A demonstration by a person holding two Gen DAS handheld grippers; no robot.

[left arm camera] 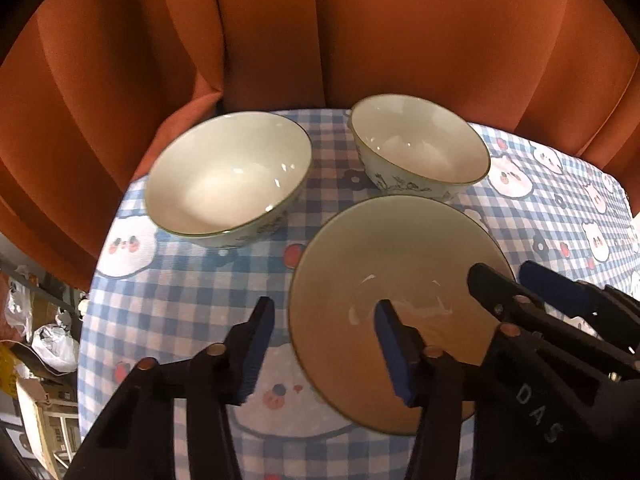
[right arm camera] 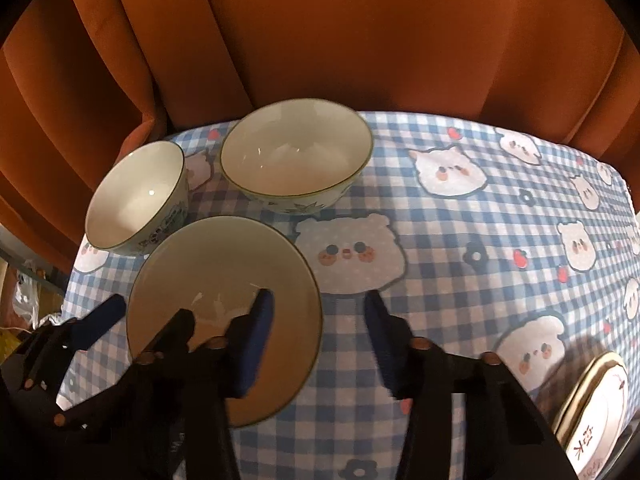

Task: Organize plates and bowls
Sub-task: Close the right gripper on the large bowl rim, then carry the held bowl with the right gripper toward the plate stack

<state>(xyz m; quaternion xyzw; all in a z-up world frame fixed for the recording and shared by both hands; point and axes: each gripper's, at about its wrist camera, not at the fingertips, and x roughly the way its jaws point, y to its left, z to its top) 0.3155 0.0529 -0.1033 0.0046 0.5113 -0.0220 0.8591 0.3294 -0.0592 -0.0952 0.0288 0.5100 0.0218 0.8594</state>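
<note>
Although both grippers are already at the plate (left arm camera: 396, 272), no stacking or sorting shows as done: the two bowls (left arm camera: 228, 176) (left arm camera: 420, 148) stand apart from each other on the checked tablecloth (left arm camera: 168, 300), and the plate lies separate from both.

Location: in the left wrist view the plate lies at about 4 o'clock from the picture centre, with one bowl at 10 o'clock and the other bowl at 1 o'clock. In the right wrist view the plate (right arm camera: 224, 272) sits at 7 o'clock. A second dish with a gold rim (right arm camera: 596, 400) shows at 4 o'clock near the edge of that view; it is only partly visible.

Gripper state: the left gripper (left arm camera: 324, 344) is partly open and straddles the plate's left rim, one finger outside it and one over the plate's inside. The right gripper (right arm camera: 320, 340) is partly open and straddles the right rim likewise. Whether the pads press the rim cannot be told; gaps show, so no grip is judged yet.

Orientation: the plate is round and has no long axis; it faces up, lying flat. Both bowls stand upright, openings up.

Remaining, as judged: grip and lift the plate, then group the bowls and the plates.
</note>
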